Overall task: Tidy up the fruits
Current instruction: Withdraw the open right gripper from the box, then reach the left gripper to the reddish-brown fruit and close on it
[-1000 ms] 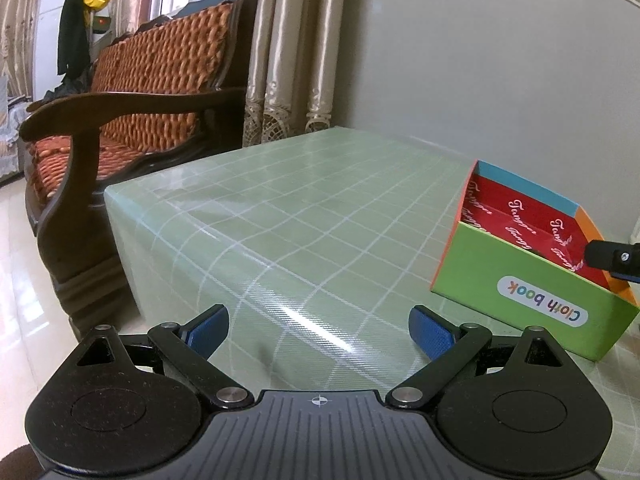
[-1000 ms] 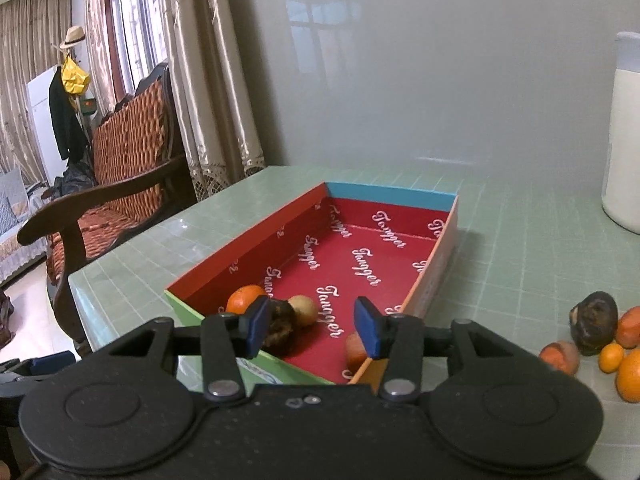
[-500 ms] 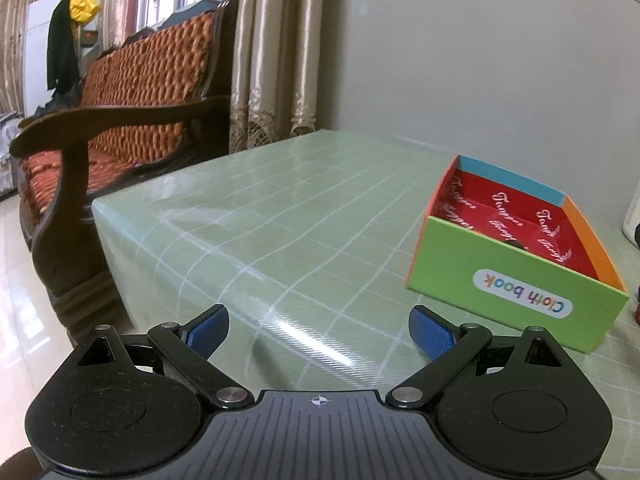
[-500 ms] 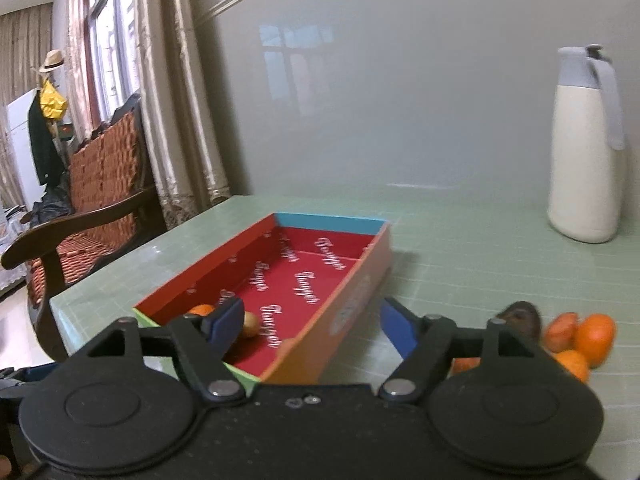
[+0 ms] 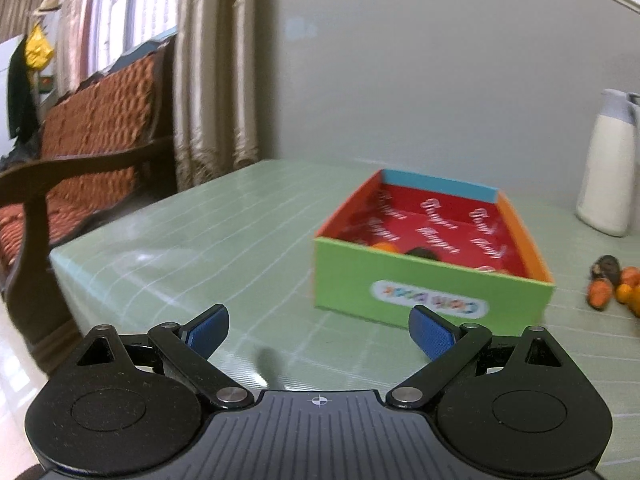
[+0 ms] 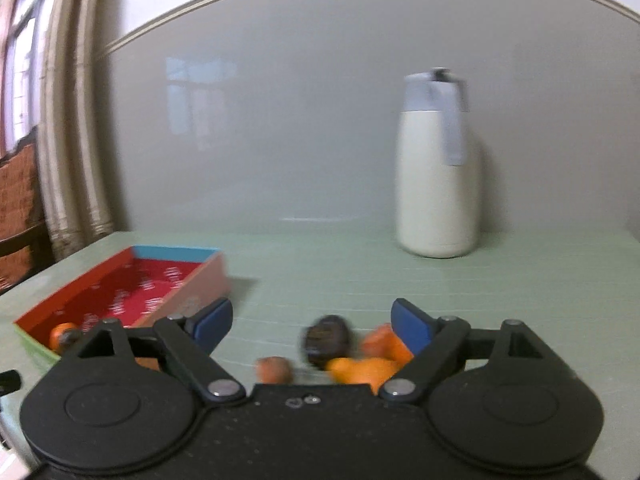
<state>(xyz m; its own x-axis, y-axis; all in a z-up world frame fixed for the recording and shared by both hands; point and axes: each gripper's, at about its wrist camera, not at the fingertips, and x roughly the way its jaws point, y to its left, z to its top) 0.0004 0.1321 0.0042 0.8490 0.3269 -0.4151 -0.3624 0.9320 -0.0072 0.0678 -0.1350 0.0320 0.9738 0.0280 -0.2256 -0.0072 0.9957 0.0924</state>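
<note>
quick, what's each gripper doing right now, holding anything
left gripper: open, holding nothing.
right gripper: open, holding nothing; loose fruits lie on the table just ahead.

One box [image 5: 430,292], one jug [image 6: 438,168], one table [image 6: 520,280], one bench [image 5: 80,152]. Blurred loose fruit [image 6: 332,340]: about five pieces, exact count unclear.

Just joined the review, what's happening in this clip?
A person with a gripper in each hand is sorting fruit into a colourful box. Some fruit already lies in it. The right gripper is open and empty, facing the loose fruit pile on the green table. The left gripper is open, holding nothing, pointed toward the box.
</note>
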